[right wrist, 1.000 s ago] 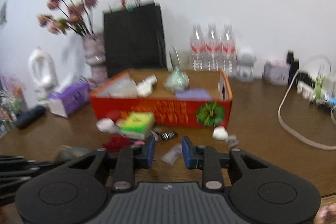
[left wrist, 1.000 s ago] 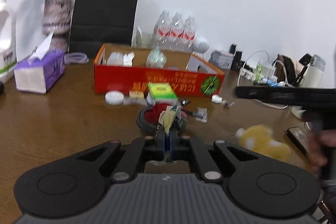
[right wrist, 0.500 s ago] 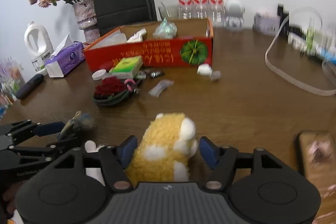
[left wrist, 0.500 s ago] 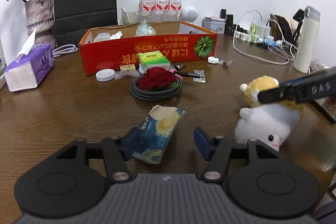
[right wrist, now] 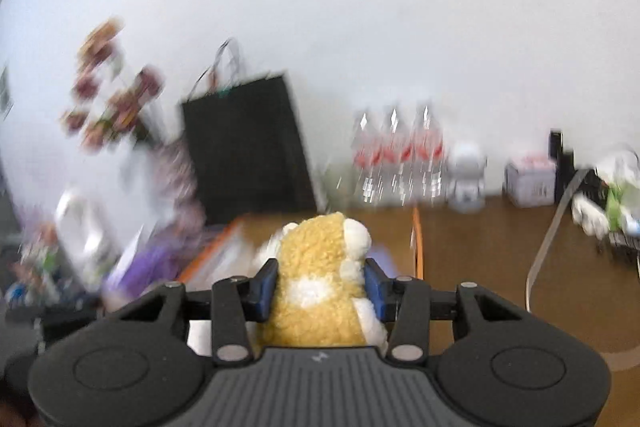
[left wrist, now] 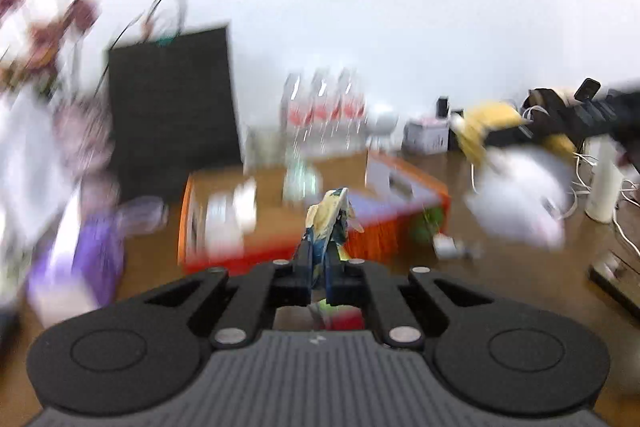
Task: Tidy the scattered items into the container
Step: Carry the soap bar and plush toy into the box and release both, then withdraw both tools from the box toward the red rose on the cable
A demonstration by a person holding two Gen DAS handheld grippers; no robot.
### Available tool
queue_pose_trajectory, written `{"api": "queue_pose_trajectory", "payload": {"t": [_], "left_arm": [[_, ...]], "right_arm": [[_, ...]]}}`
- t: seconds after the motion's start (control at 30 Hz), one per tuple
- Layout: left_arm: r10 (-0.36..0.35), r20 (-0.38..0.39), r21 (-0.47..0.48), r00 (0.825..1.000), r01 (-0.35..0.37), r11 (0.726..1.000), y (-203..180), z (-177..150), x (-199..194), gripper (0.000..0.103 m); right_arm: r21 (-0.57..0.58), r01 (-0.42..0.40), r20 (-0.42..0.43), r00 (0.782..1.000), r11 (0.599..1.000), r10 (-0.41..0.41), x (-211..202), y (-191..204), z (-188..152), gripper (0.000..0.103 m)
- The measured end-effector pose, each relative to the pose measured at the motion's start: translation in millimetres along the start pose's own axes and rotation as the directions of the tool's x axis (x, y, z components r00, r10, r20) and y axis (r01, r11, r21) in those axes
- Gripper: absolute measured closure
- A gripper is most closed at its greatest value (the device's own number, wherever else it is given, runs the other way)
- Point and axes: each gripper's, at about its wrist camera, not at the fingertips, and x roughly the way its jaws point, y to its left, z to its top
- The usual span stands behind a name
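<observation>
Both picked up now: my left tool (left wrist: pixel 319 269) clamps the crumpled blue-yellow snack packet (left wrist: pixel 330 223), right tool (right wrist: pixel 320 287) squeezing tighter on the fuzzy yellow plush toy (right wrist: pixel 320 283), off the desk toward the far red cardboard box (left wrist: pixel 384 239).

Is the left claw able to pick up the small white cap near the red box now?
Probably not: the left claw is shut on a snack packet, so it cannot grip the white cap.

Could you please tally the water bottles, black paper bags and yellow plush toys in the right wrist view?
water bottles: 3
black paper bag: 1
yellow plush toy: 1
Total: 5
</observation>
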Motion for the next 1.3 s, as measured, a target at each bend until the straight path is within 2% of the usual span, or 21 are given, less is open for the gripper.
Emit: {"api": "queue_pose_trajectory", "payload": {"t": [0.07,0.13,0.27,0.33,0.43,0.5,0.57,0.6,0.7,0.73,0.77,0.83,0.87,0.9,1.0,1.1,1.13,1.2,1.23,1.3], "left_arm": [[0.007,-0.059,0.01,0.998,-0.006,1.0,10,23,45,0.097],[0.001,-0.159,-0.021,0.987,-0.005,1.0,20,37,94,0.097],[0.052,-0.318,-0.046,0.947,-0.07,0.996,28,37,155,0.097],[0.082,-0.363,-0.045,0.928,-0.106,0.993,31,30,170,0.096],[0.092,-0.422,-0.029,0.902,-0.115,0.993,37,20,186,0.095],[0.092,-0.456,-0.027,0.885,-0.116,0.993,41,15,193,0.088],[0.088,-0.468,-0.04,0.879,-0.121,0.992,44,12,190,0.079],[0.082,-0.466,-0.056,0.881,-0.121,0.991,47,12,188,0.075],[0.024,-0.46,-0.13,0.888,-0.094,0.987,62,20,175,0.072],[0.011,-0.457,-0.16,0.889,-0.094,0.983,67,25,170,0.071],[0.004,-0.457,-0.186,0.89,-0.099,0.977,74,32,164,0.065],[0.011,-0.453,-0.23,0.891,-0.129,0.965,88,48,152,0.046],[0.018,-0.452,-0.245,0.892,-0.144,0.959,94,55,147,0.03],[0.024,-0.453,-0.253,0.891,-0.154,0.955,98,63,143,0.023],[0.04,-0.47,-0.266,0.882,-0.184,0.946,109,77,135,0.019],[0.045,-0.467,-0.302,0.883,-0.207,0.931,113,79,130,0.011],[0.051,-0.45,-0.316,0.892,-0.212,0.925,112,77,127,0.01],[0.097,-0.362,-0.325,0.927,-0.223,0.919,105,70,116,0.008],[0.139,-0.276,-0.319,0.951,-0.227,0.92,99,65,107,0.006],[0.183,-0.073,-0.309,0.98,-0.197,0.93,87,48,87,0.0]], "right_arm": [[0.043,0.033,-0.026,0.999,0.999,-0.032,50,-12,34,0.06],[0.042,0.098,-0.084,0.992,0.994,-0.094,97,-13,50,0.06],[-0.018,0.204,-0.231,0.952,0.979,-0.203,172,-13,40,0.06],[-0.063,0.236,-0.278,0.929,0.97,-0.244,191,-11,27,0.06],[-0.158,0.269,-0.329,0.893,0.95,-0.307,211,-6,8,0.058],[-0.246,0.286,-0.341,0.869,0.926,-0.359,221,1,-6,0.056],[-0.355,0.287,-0.342,0.846,0.89,-0.409,229,8,-21,0.054],[-0.395,0.291,-0.339,0.836,0.871,-0.432,232,9,-26,0.049],[-0.423,0.27,-0.367,0.822,0.865,-0.436,233,7,-21,0.043],[-0.402,0.259,-0.383,0.823,0.878,-0.419,229,6,-14,0.041],[-0.369,0.252,-0.398,0.827,0.895,-0.397,224,3,-4,0.035],[-0.344,0.247,-0.379,0.846,0.906,-0.375,215,4,15,0.03],[-0.354,0.254,-0.351,0.856,0.9,-0.379,208,8,27,0.023],[-0.366,0.254,-0.327,0.866,0.895,-0.379,203,11,36,0.017],[-0.357,0.199,-0.309,0.897,0.913,-0.317,188,24,63,0.016],[-0.236,0.099,-0.342,0.923,0.967,-0.178,175,27,78,0.015],[-0.19,0.071,-0.35,0.927,0.979,-0.136,173,27,77,0.015],[-0.132,0.029,-0.336,0.939,0.991,-0.072,167,27,69,0.015],[-0.132,0.029,-0.283,0.957,0.991,-0.066,160,30,62,0.016],[-0.156,0.04,-0.055,0.997,0.987,-0.049,135,41,34,0.015]]}}
